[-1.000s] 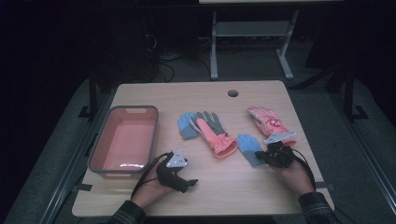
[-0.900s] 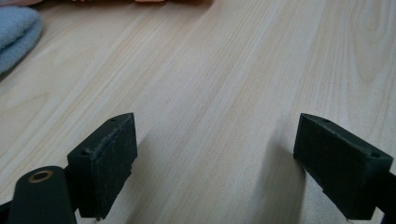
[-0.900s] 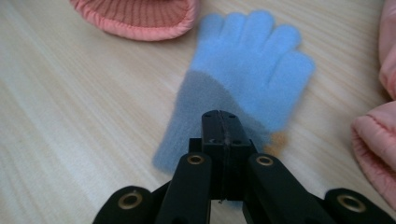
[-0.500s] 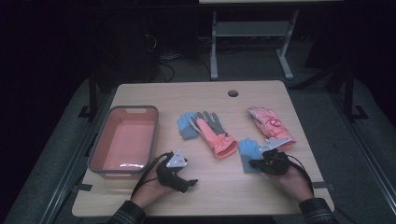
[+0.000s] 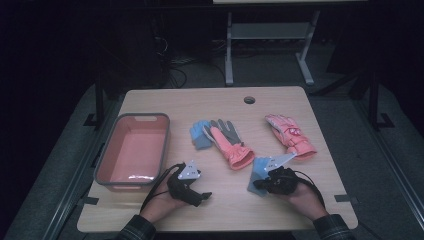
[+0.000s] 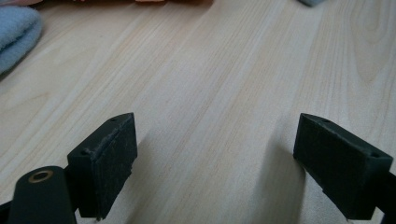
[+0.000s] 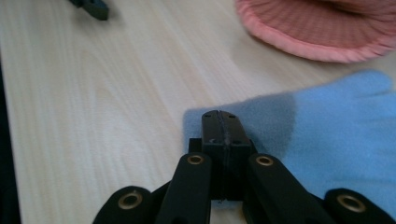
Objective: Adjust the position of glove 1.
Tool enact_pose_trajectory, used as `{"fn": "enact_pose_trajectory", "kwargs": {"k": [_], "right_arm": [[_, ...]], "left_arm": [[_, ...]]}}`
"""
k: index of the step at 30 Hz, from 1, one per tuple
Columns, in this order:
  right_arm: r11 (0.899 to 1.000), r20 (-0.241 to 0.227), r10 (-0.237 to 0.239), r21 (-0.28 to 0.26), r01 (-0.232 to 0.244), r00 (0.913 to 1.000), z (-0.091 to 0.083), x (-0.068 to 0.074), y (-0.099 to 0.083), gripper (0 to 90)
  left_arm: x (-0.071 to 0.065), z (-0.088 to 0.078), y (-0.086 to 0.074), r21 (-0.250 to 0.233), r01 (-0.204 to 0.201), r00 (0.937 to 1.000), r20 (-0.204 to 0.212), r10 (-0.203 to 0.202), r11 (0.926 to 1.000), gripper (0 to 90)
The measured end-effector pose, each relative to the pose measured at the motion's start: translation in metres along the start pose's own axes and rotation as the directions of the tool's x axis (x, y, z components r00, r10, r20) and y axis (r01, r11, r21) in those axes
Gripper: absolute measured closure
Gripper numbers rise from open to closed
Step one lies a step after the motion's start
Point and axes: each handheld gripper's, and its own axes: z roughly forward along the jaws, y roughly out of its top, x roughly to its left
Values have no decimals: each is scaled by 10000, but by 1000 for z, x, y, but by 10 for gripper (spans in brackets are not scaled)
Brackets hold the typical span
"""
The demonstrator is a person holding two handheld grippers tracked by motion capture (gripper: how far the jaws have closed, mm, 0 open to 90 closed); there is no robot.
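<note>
The right gripper (image 7: 223,122), pressed together on the light-blue fleece glove's (image 7: 327,135) edge, could lose that thin pinch while dragging it across the bench (image 7: 93,93).

I'm seeing the left tongs (image 5: 202,195) all in black, with a pale grey three-cornered plate (image 5: 189,170) on top and a black cable looping behind. The right tongs (image 5: 255,185) match, their plate (image 5: 278,161) just above. Up close, brass-ringed pivots (image 7: 195,159) behind the blocky black pads (image 6: 103,158). Dark plaid cuffs (image 5: 137,231) behind both.
</note>
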Motion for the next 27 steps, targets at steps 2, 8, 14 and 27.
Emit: {"fn": "enact_pose_trajectory", "kwargs": {"k": [2, 8, 14, 27], "right_arm": [[9999, -77, -140, 24, 140, 9999, 1, 3, 1, 900], [9989, -423, -460, 55, 463, 9980, 6, 13, 3, 900], [9971, -761, -753, 85, 761, 9943, 9, 24, 4, 899], [9961, 580, 153, -879, -102, 9982, -18, 0, -6, 489]], "left_arm": [[0, 0, 0, 5, 5, 10000, -3, -5, 10000, 127], [0, 0, 0, -8, -10, 10000, 1, 10, 10000, 127], [0, 0, 0, -24, -8, 10000, 1, 8, 10000, 127], [1, 0, 0, -19, 165, 9996, -226, -166, 9999, 130]]}}
